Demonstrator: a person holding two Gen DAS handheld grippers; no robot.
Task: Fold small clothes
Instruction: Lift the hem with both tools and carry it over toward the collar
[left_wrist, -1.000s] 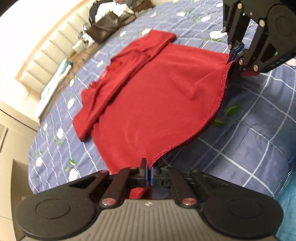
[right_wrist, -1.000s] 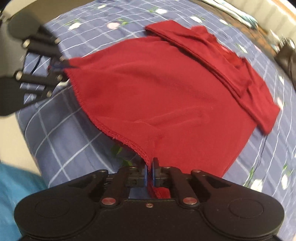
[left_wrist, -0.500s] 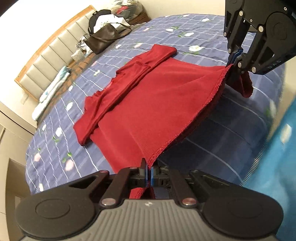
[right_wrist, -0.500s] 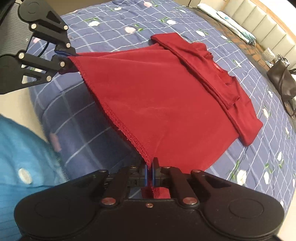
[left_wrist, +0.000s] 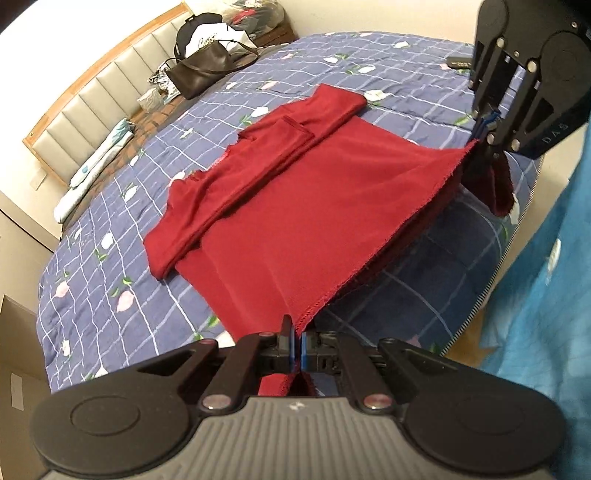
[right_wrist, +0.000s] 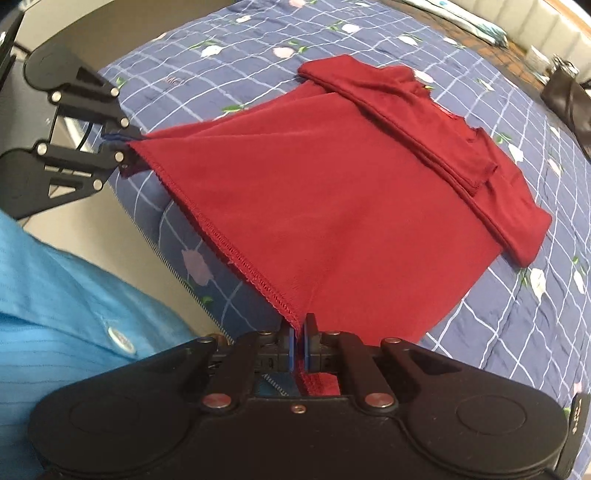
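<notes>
Pinched shut on the stitched hem (right_wrist: 236, 254), the left gripper (left_wrist: 297, 345) and right gripper (right_wrist: 299, 345) each hold one bottom corner of the red shirt (left_wrist: 295, 206), lifting the near edge taut above the blue checked quilt (left_wrist: 110, 295). Its far half lies flat on the bed, sleeves folded inward across the chest. The step in hand looks like the bottom-to-top fold. Next, both grippers should carry the hem evenly toward the far collar and lay it down without skewing. A brown handbag (left_wrist: 207, 72) sits by the headboard (left_wrist: 96, 99), well clear.
</notes>
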